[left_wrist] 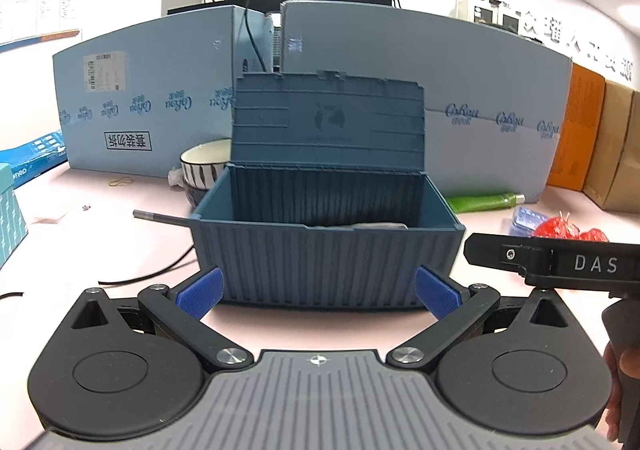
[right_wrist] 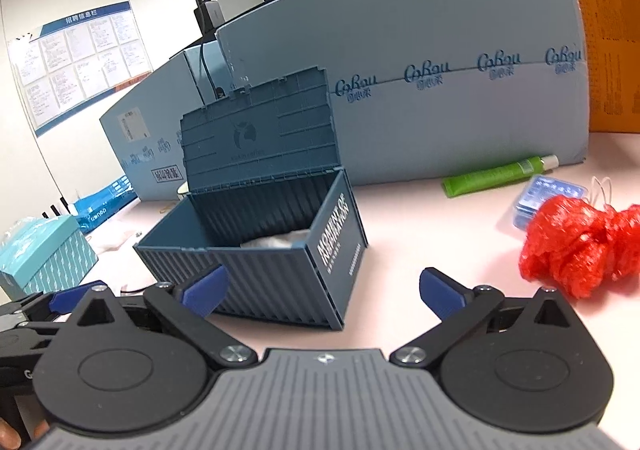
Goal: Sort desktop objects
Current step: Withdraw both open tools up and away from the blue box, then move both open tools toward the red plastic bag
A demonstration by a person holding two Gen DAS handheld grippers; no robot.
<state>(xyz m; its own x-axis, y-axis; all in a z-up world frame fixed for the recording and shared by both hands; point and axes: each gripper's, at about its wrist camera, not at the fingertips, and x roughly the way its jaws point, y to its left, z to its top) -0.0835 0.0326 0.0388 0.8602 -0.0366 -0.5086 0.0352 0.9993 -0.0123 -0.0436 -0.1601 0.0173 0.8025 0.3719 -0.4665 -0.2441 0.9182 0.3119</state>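
Grey pen (left_wrist: pixel 162 217), left view only

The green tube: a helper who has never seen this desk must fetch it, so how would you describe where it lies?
Find the open blue box shaped like a shipping container. To its right, the green tube lies flat along the foot of the pale blue cardboard wall. Its neighbours, a blue packet and a crumpled red bag, are neither green nor long.

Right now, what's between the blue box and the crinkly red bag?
Nothing. In the right wrist view, only bare pink table lies between the blue box and the red bag.
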